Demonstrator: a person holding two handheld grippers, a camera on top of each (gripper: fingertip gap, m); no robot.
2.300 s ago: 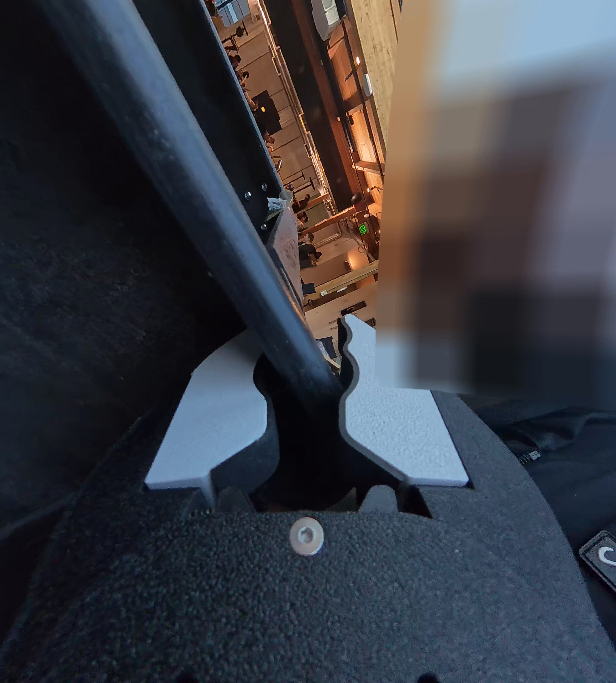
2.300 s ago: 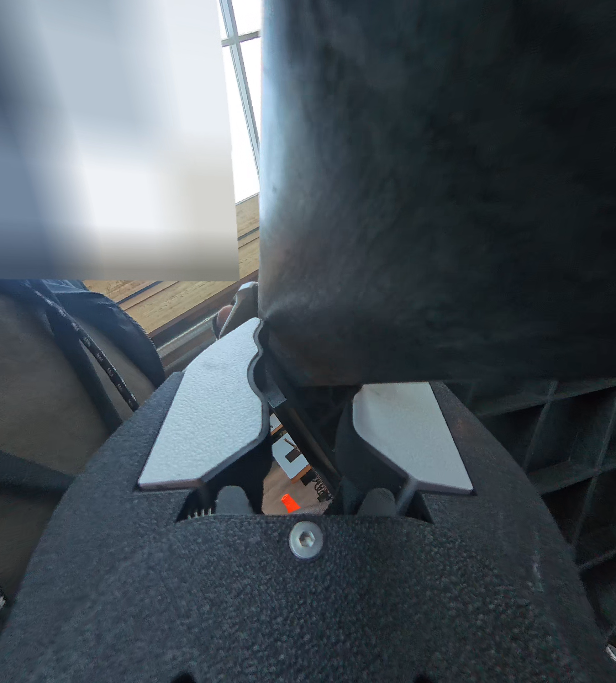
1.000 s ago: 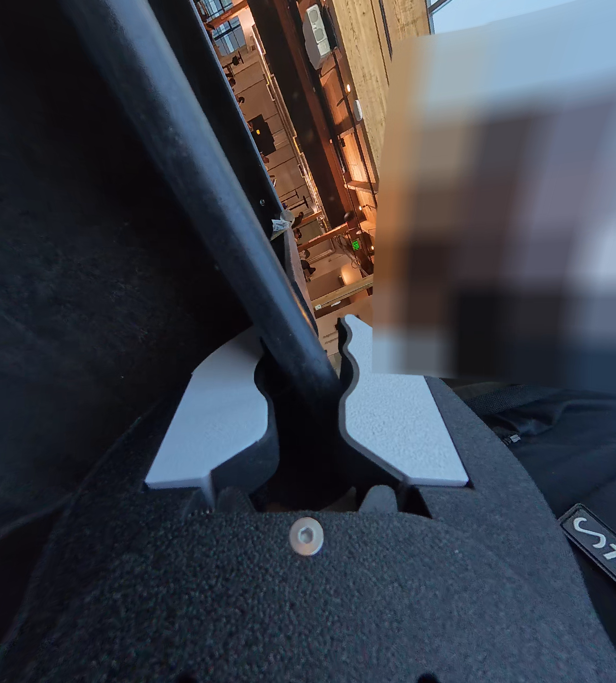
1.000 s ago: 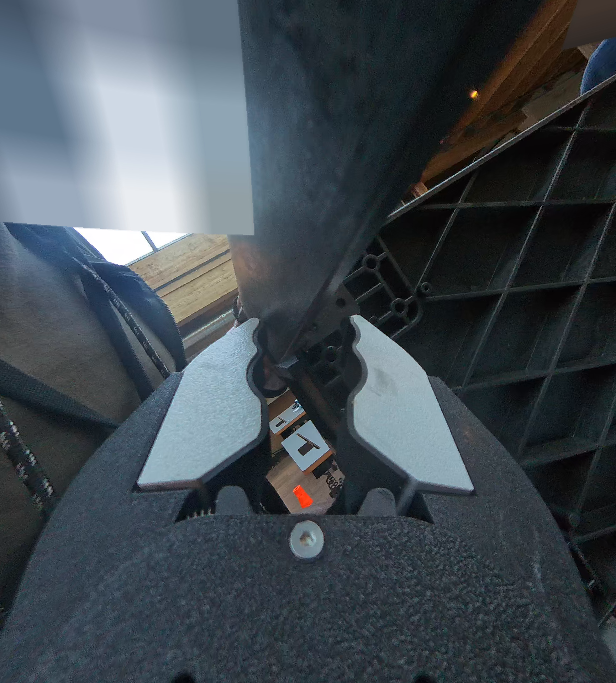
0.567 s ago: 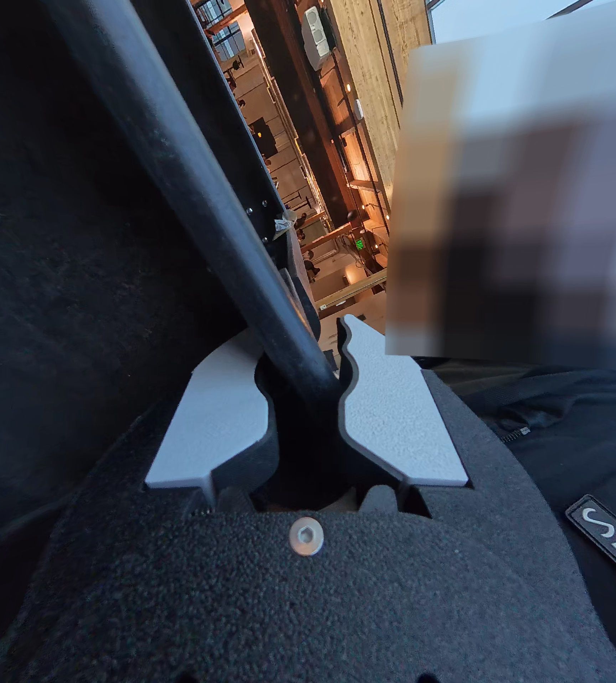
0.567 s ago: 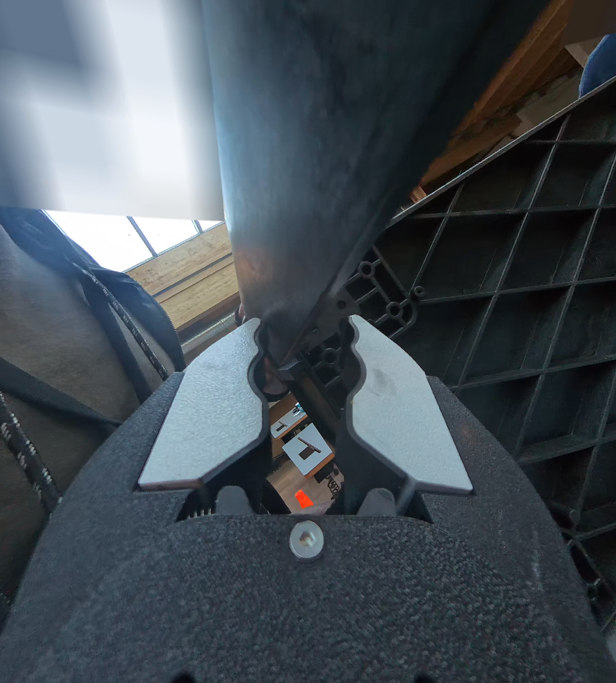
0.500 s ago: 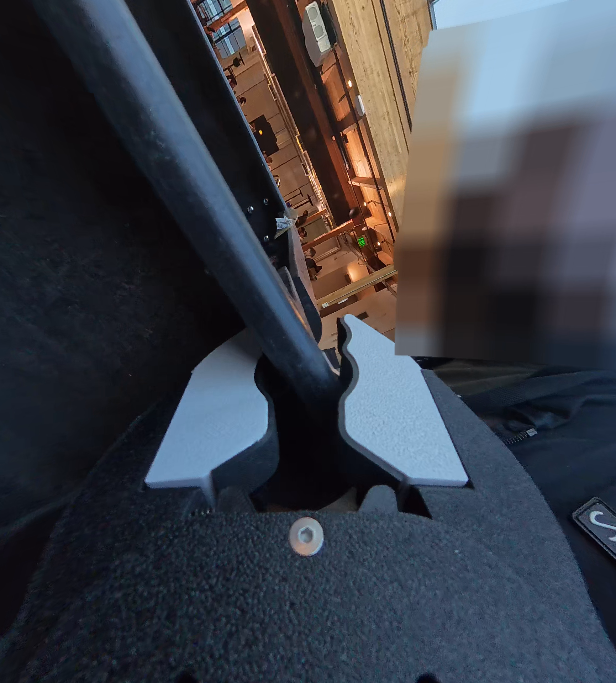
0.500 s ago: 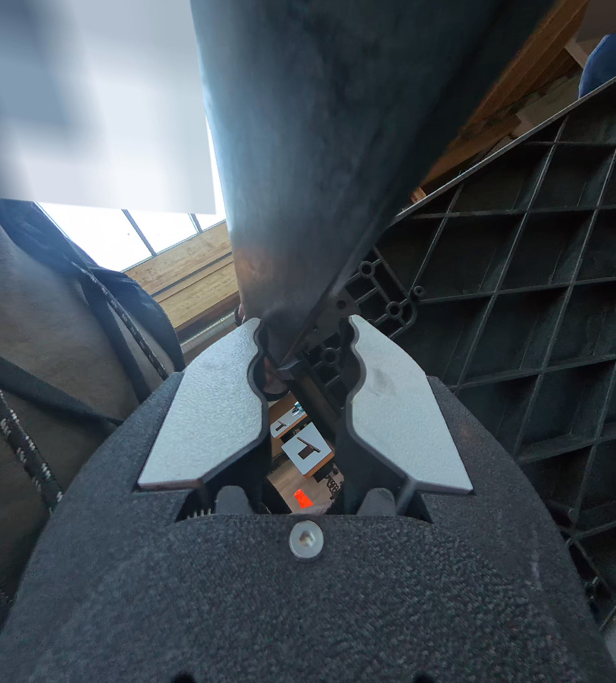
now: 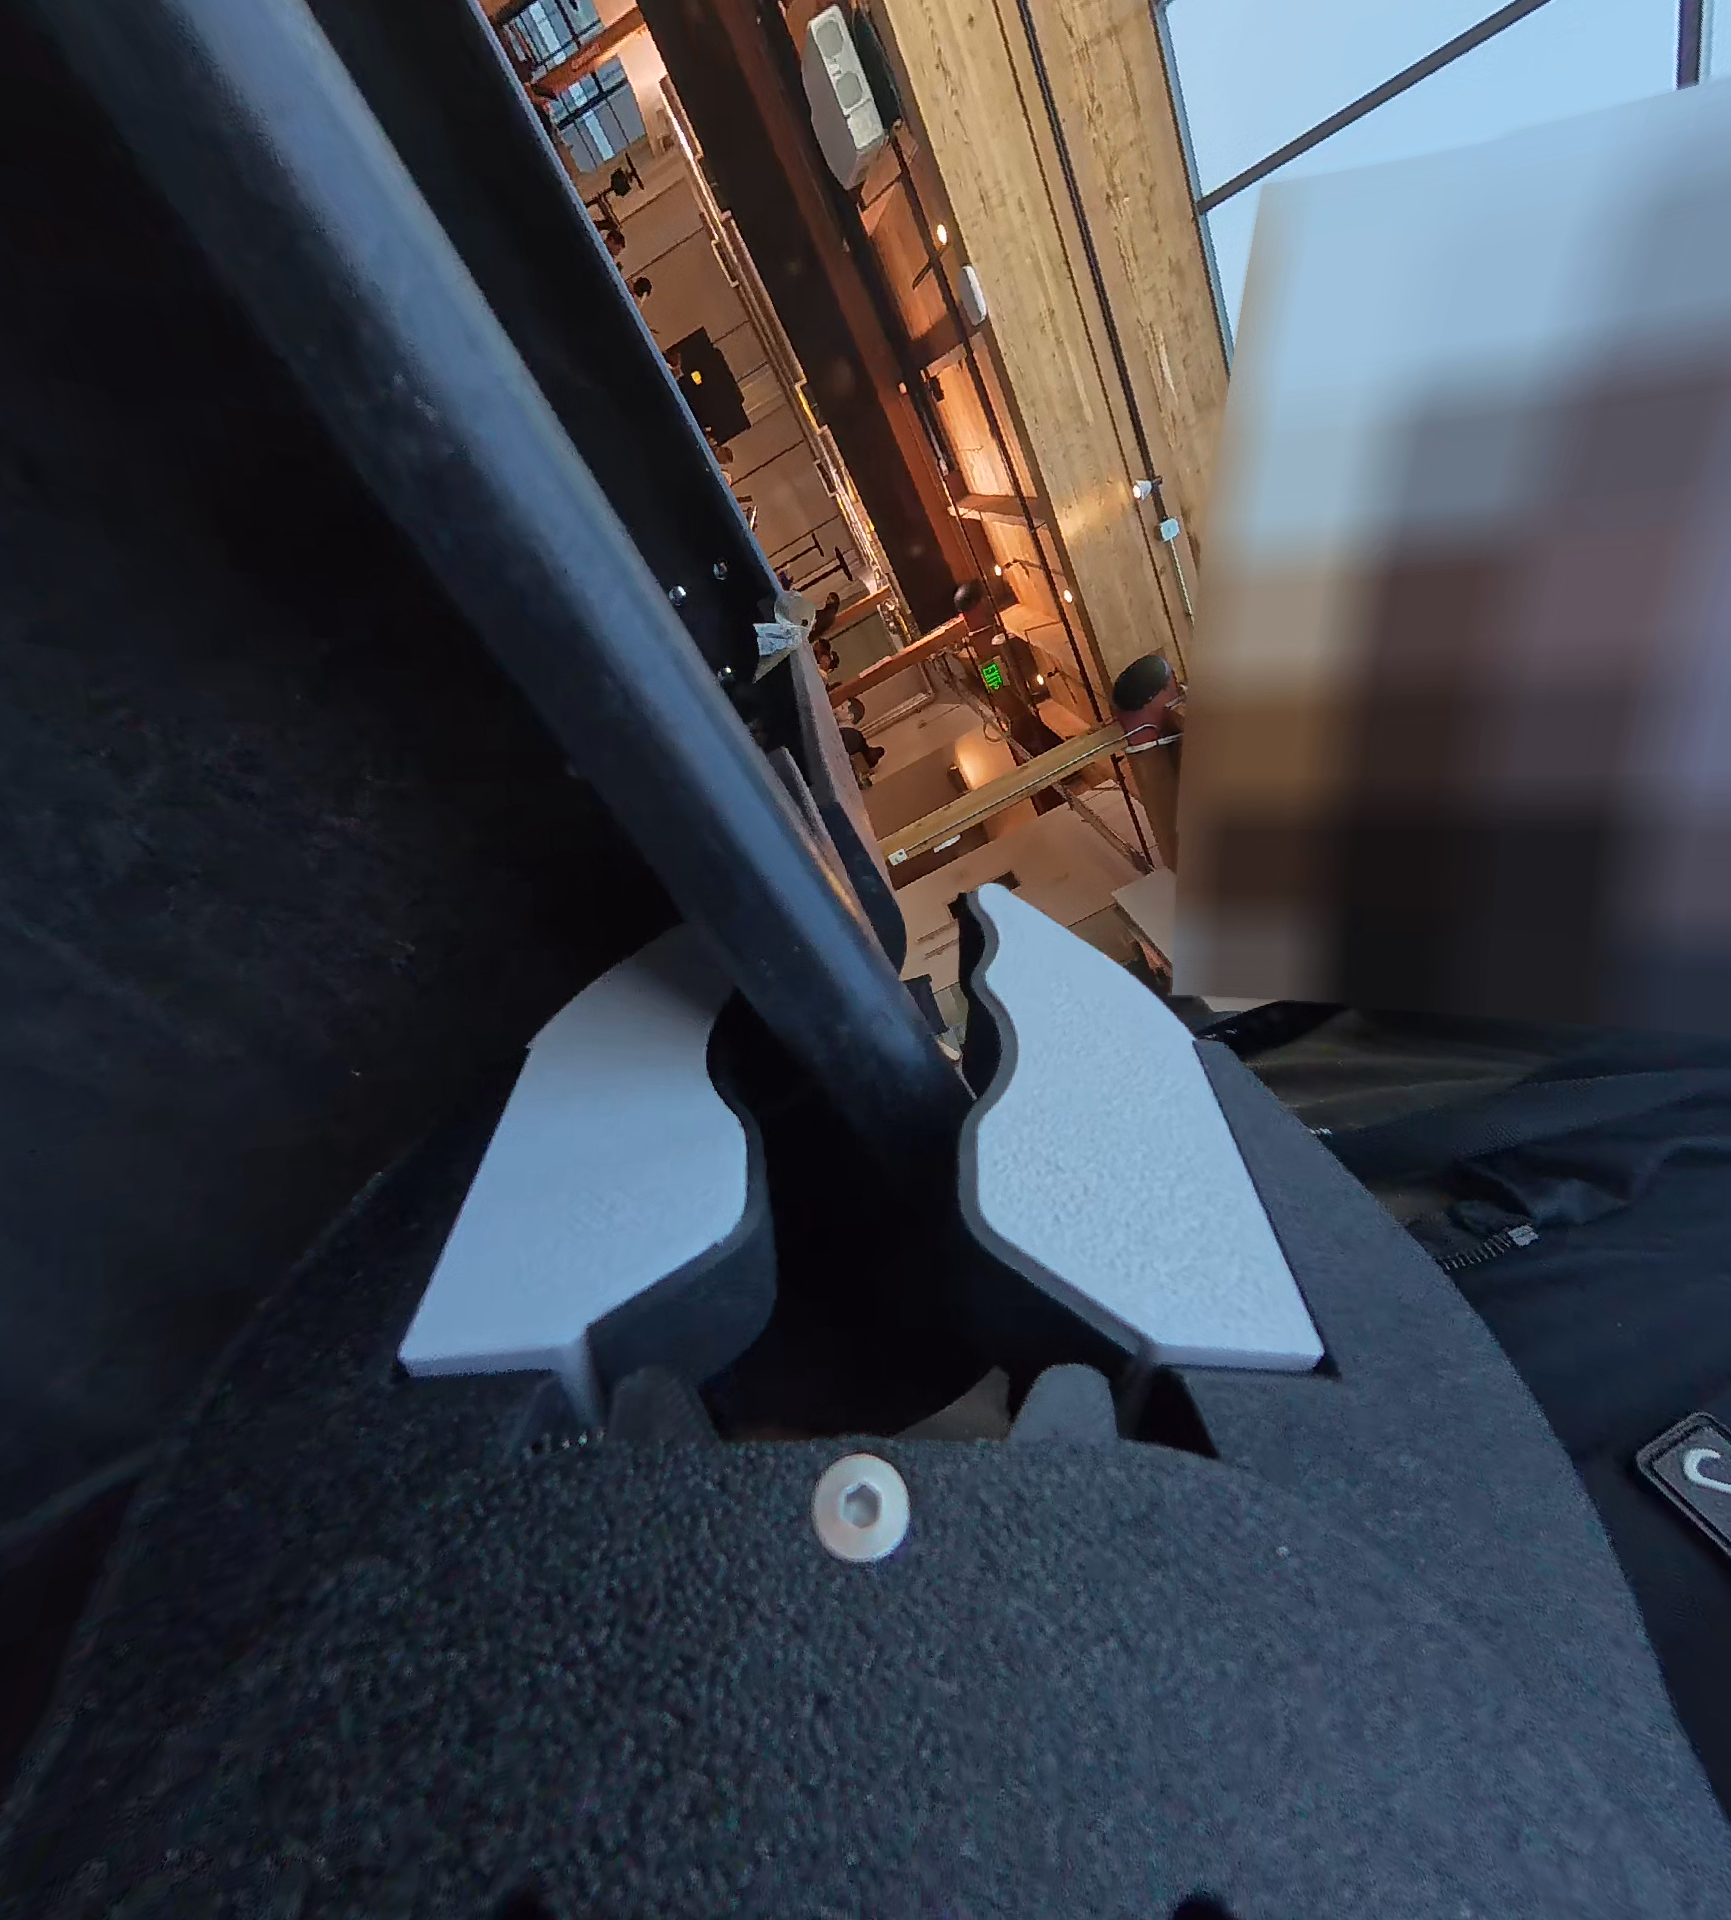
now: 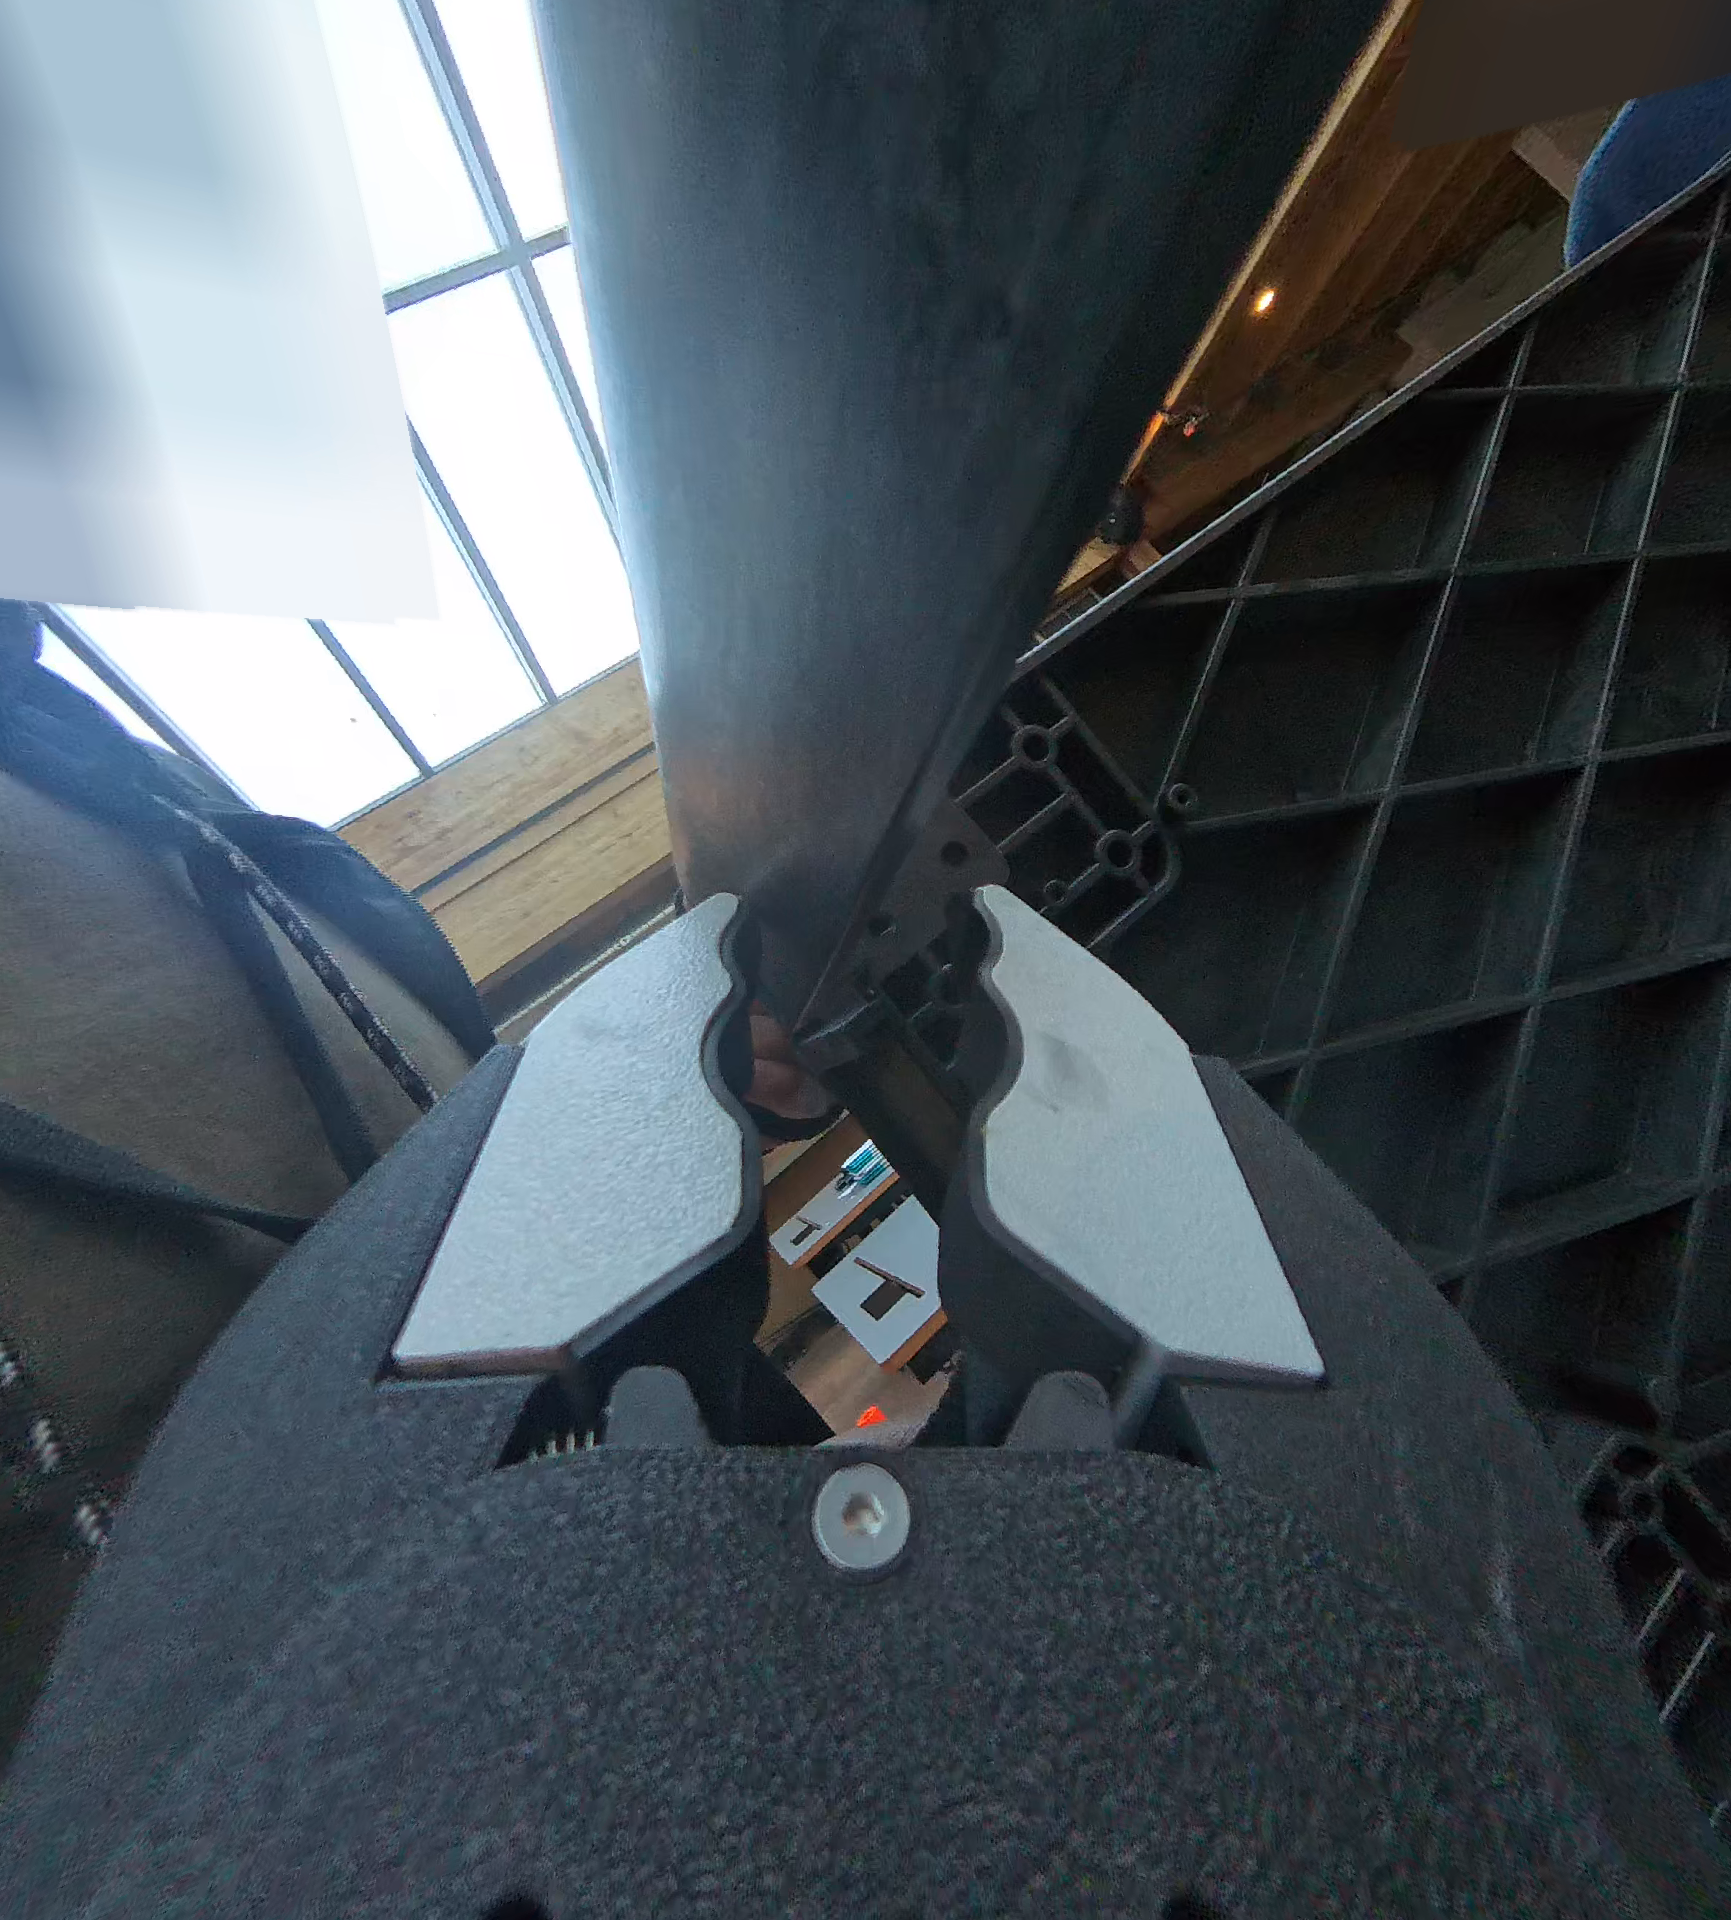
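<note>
In the left wrist view my left gripper (image 9: 840, 940) is shut on a round black tube (image 9: 487, 499). The tube runs up and to the left from between the jaws, beside a dark fabric-covered surface (image 9: 144, 831). The left fingertip is hidden behind the tube. In the right wrist view my right gripper (image 10: 856, 914) is shut on the narrow lower edge of a broad dark grey panel (image 10: 892, 364). The panel meets a small metal bracket (image 10: 944, 873) on a black ribbed plastic underside (image 10: 1463, 831).
A person stands close to both grippers: a black jacket (image 9: 1588, 1226) at the right of the left view, a grey-brown hooded top with a cord (image 10: 61, 1039) at the left of the right view. Windows (image 10: 497, 416) and wooden beams (image 10: 528, 810) lie behind. Some 15 centimeters of space lies between my two pairs of fingers.
Both grips are unchanged. Both views have swung slightly: the tube and the grey panel sit a little more to the right, and more window shows in the right view.
</note>
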